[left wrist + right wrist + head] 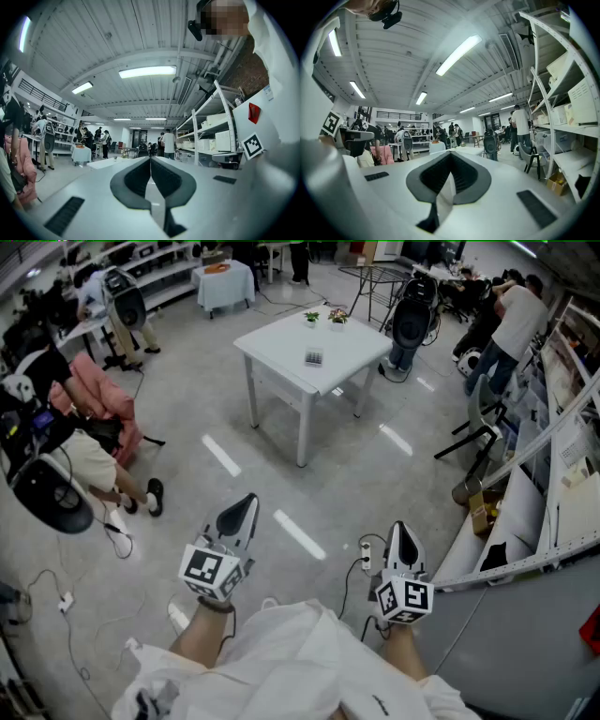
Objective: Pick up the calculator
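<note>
Calculator (313,358) sat on white table (278,341), well ahead. I held left gripper (247,504) and right gripper (400,531) level, jaws together, empty.

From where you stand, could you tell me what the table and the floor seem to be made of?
The table looks like white painted metal or laminate with a matt finish; its thin square legs suggest metal. The floor seems to be sealed concrete or epoxy, grey and glossy: ceiling lights reflect in it as bright streaks.
</note>
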A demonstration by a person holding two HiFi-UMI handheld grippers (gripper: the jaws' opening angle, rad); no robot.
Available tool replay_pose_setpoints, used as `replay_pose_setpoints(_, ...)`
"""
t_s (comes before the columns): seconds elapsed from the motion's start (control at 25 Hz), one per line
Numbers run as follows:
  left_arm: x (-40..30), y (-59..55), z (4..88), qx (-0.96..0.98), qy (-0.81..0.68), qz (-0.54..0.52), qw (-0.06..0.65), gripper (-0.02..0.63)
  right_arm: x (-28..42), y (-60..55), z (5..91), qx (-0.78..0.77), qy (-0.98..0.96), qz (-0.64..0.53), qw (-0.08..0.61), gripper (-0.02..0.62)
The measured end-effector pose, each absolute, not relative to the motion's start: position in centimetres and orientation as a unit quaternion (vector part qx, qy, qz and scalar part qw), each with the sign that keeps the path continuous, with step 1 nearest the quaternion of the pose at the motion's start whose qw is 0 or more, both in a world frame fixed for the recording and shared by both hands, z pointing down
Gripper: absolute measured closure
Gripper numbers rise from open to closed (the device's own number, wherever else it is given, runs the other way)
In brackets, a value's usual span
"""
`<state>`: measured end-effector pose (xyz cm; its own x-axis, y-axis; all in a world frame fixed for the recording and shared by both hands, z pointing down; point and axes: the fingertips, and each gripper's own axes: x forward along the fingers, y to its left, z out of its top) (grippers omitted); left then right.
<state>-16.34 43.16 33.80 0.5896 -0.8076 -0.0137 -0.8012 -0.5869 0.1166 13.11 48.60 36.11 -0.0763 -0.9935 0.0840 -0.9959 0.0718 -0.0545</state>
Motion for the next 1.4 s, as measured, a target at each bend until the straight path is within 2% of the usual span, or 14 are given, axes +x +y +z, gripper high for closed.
replay_pose_setpoints(0.52, -16.8, 42.9, 33.9, 0.893, -0.448, -0.033, 0.037, 0.580, 12.7, 48.3, 36.0, 0.679, -0.732, 0.051, -0.005, 0.578)
replay_pose_setpoints(0.68, -16.9, 43.1, 34.5, 0.897, -0.437, -0.032, 0.056, 0.574, 12.4, 48.3, 36.0, 0.681, -0.731, 0.048, -0.007, 0.578)
replay_pose_setpoints(0.72, -16.8, 43.0, 34.8, 0.899, -0.432, -0.032, 0.065, 0.529, 12.3, 48.2, 36.0, 0.681, -0.730, 0.047, -0.008, 0.578)
replay_pose_setpoints(0.84, -16.6, 42.6, 35.8, 0.902, -0.421, -0.029, 0.090, 0.260, 11.9, 48.0, 36.1, 0.680, -0.731, 0.046, -0.007, 0.578)
replay_pose_setpoints(0.96, -17.2, 41.9, 36.8, 0.893, -0.442, -0.009, 0.086, 0.155, 11.4, 47.7, 36.2, 0.680, -0.732, 0.047, -0.004, 0.577)
replay_pose_setpoints(1.08, -18.2, 41.4, 37.6, 0.886, -0.455, 0.006, 0.092, 0.117, 10.7, 47.6, 36.1, 0.680, -0.731, 0.047, 0.001, 0.578)
replay_pose_setpoints(1.4, -20.8, 40.9, 39.3, 0.882, -0.458, 0.005, 0.114, 0.112, 9.0, 47.7, 36.9, 0.691, -0.721, 0.050, 0.015, 0.578)
